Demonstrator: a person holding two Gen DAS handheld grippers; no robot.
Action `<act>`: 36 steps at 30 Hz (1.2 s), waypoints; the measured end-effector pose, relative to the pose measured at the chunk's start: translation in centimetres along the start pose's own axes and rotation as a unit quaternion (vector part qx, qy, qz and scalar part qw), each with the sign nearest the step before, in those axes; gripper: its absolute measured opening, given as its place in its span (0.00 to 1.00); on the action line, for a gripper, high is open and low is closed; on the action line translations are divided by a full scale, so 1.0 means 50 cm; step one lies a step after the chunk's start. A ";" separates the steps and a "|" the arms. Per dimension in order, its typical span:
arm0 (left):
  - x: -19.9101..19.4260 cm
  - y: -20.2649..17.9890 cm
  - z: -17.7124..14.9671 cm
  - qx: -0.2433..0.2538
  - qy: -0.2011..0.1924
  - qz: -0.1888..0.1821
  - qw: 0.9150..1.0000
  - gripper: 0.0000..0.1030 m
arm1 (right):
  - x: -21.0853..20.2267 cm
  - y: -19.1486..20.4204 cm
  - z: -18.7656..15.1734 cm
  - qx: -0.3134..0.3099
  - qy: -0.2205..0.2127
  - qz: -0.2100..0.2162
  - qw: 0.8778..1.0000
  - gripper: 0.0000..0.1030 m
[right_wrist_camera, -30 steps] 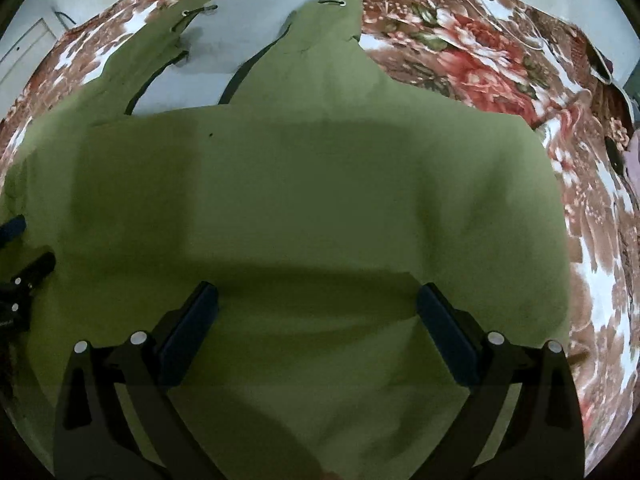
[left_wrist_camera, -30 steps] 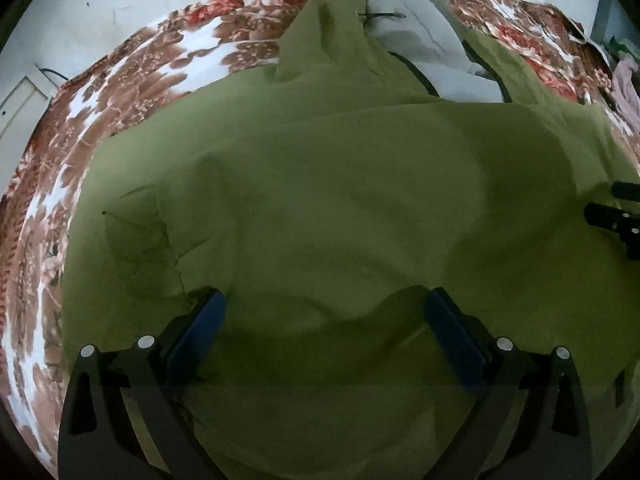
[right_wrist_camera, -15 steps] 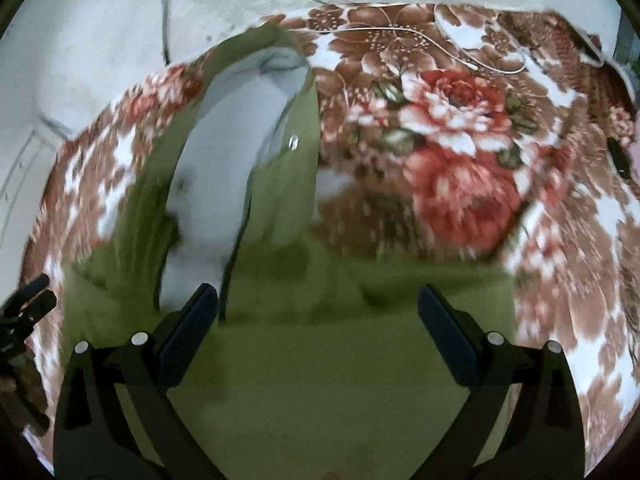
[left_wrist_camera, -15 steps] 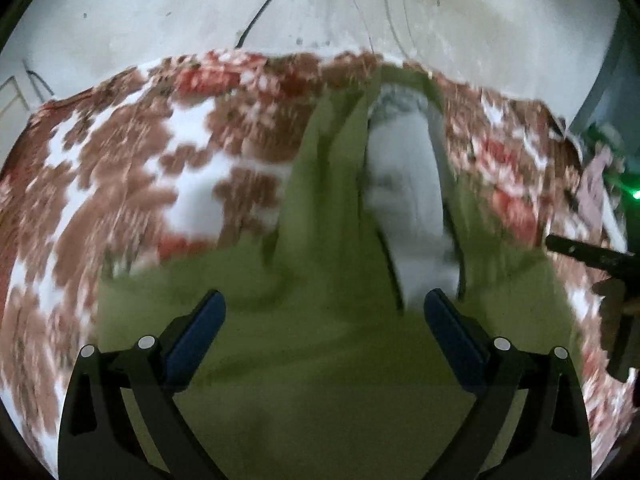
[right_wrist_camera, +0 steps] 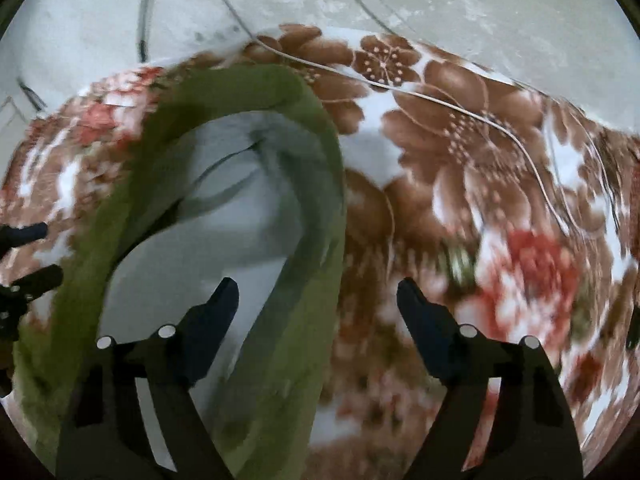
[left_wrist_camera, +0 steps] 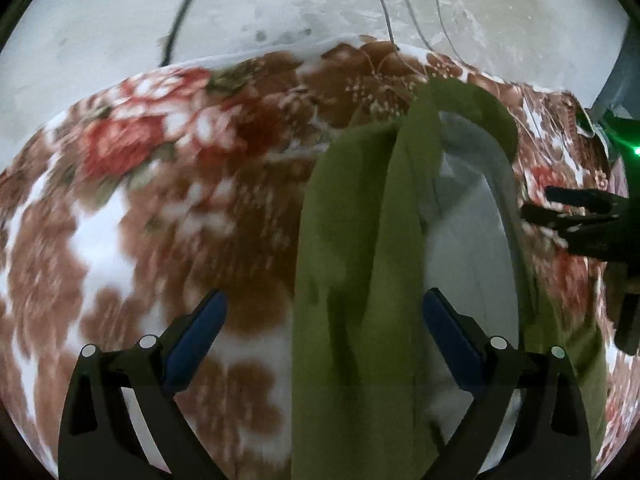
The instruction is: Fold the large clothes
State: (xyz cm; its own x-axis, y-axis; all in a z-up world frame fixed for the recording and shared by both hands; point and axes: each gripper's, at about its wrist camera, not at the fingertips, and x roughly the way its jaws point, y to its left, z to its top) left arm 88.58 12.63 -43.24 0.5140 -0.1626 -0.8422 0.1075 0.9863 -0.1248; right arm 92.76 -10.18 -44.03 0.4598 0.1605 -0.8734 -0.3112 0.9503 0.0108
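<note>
An olive-green hooded garment (left_wrist_camera: 352,264) with a pale grey hood lining (left_wrist_camera: 468,240) lies on a floral blanket. My left gripper (left_wrist_camera: 322,324) is open and empty, its fingers either side of the hood's left green edge. My right gripper (right_wrist_camera: 318,312) is open and empty above the hood's right green edge (right_wrist_camera: 316,216); the grey lining (right_wrist_camera: 240,216) shows to its left. The right gripper shows at the right of the left wrist view (left_wrist_camera: 580,220), the left gripper at the left of the right wrist view (right_wrist_camera: 24,256). The garment's body is out of view below.
The brown, red and white floral blanket (left_wrist_camera: 160,208) covers the surface around the hood. A pale wall (left_wrist_camera: 280,8) with a dark cable (left_wrist_camera: 180,24) rises behind it. A thin white cord (right_wrist_camera: 460,104) lies across the blanket. A green light (left_wrist_camera: 634,152) glows at the far right.
Both grippers have moved forward from over the garment's green body up to its hood. The wall has come into view. Both stayed open.
</note>
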 end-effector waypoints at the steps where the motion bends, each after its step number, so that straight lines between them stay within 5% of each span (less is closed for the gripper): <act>1: 0.021 0.002 0.025 -0.003 -0.001 -0.011 1.000 0.89 | 0.018 -0.003 0.013 0.005 0.005 0.004 1.000 0.77; 3: 0.055 0.005 0.057 -0.011 0.002 -0.016 1.000 0.88 | 0.059 -0.011 0.037 0.017 0.014 0.009 1.000 0.77; 5: 0.108 0.007 0.084 -0.009 0.025 0.005 1.000 0.87 | 0.086 -0.011 0.044 0.012 0.020 0.017 1.000 0.53; 6: 0.132 0.005 0.092 0.000 0.041 0.016 0.999 0.75 | 0.098 -0.008 0.045 0.007 0.023 0.020 1.000 0.30; 7: 0.160 -0.001 0.097 0.017 0.066 0.016 0.998 0.49 | 0.110 -0.003 0.044 -0.001 0.026 0.020 0.999 0.16; 10: 0.185 -0.014 0.101 0.011 0.105 -0.041 0.994 0.05 | 0.113 0.018 0.032 -0.037 0.017 0.016 0.999 0.05; 15: 0.104 -0.042 0.093 0.039 0.055 -0.026 0.997 0.03 | 0.045 0.014 0.018 -0.038 -0.010 0.024 0.999 0.04; 20: -0.081 -0.055 0.061 0.010 -0.020 -0.048 0.999 0.03 | -0.154 0.027 -0.008 -0.072 -0.088 0.032 0.993 0.04; 26: -0.296 -0.074 -0.037 -0.033 -0.094 -0.090 0.991 0.03 | -0.372 0.038 -0.089 -0.048 -0.132 0.085 0.986 0.05; 36: -0.457 -0.140 -0.320 -0.038 -0.088 -0.092 0.991 0.03 | -0.529 0.110 -0.351 -0.078 -0.134 0.117 0.981 0.11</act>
State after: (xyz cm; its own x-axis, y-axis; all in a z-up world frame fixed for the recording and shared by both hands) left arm 62.47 9.86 -31.49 0.6327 -0.3350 -0.6982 0.1519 0.9378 -0.3123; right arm 64.27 -13.90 -29.42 0.5567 0.4543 -0.6955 -0.5482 0.8299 0.1033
